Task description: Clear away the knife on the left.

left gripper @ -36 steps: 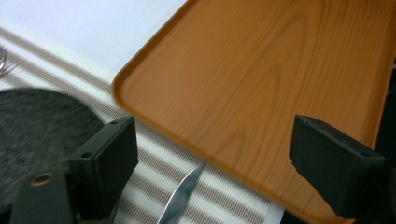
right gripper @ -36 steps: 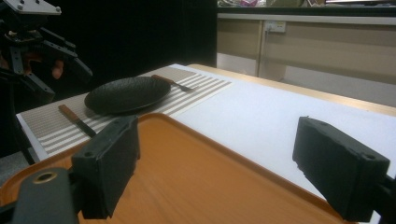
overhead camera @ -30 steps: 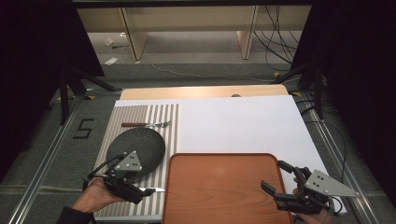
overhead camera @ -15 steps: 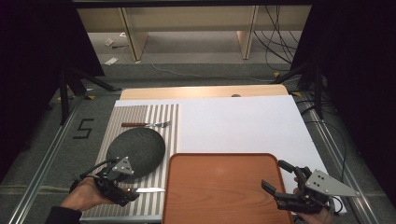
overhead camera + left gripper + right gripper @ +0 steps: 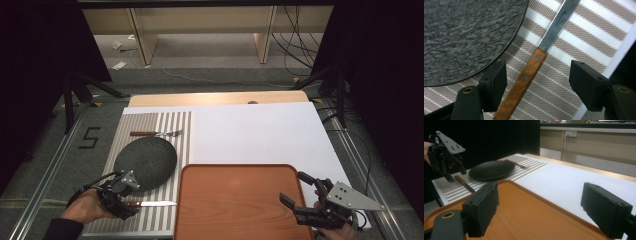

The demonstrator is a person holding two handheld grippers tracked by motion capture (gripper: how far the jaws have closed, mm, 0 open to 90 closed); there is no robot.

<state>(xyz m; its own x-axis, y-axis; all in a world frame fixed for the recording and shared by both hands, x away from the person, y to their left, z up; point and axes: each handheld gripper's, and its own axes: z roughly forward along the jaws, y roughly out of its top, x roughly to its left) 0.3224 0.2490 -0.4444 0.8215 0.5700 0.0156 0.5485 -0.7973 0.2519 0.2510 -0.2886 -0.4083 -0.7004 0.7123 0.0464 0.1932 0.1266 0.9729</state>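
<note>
A dark round plate (image 5: 145, 163) and a fork (image 5: 156, 133) are laid on a striped placemat (image 5: 165, 125). An orange tray (image 5: 235, 200) is set beside it on a white board (image 5: 255, 130).

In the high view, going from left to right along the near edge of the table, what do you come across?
Left gripper → knife on the striped placemat → orange tray → right gripper.
</note>
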